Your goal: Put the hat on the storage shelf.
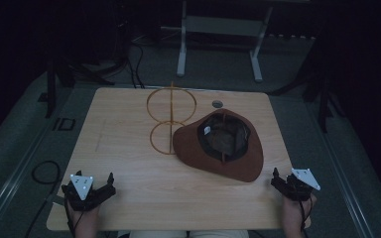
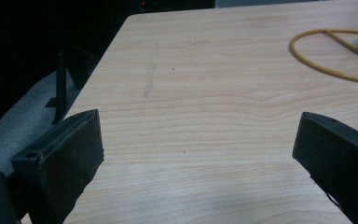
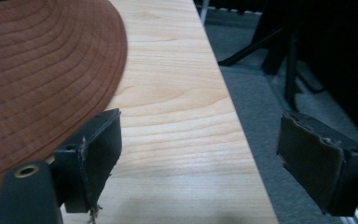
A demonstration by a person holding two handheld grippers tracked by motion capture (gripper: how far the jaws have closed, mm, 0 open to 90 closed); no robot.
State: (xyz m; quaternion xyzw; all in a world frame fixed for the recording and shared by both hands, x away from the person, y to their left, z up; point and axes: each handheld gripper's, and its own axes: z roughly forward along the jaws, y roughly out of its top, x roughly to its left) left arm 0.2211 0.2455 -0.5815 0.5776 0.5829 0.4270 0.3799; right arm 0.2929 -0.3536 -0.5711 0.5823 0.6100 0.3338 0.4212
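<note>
Brown hat (image 1: 218,146) lies crown-down, brim up; both grippers' jaws gape, holding nothing.

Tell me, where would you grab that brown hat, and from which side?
Probably by the brim, at its near right edge, coming in low from the right gripper's side. The hat lies upside down, crown opening up, so the brim spreads thin and flat over the table: easy for two open jaws to pinch. That edge lies closest to that gripper.

Matt brown cloth hat (image 1: 198,146), stitched brim; smooth wood table (image 1: 129,163); thin yellow rack (image 1: 171,106).
</note>
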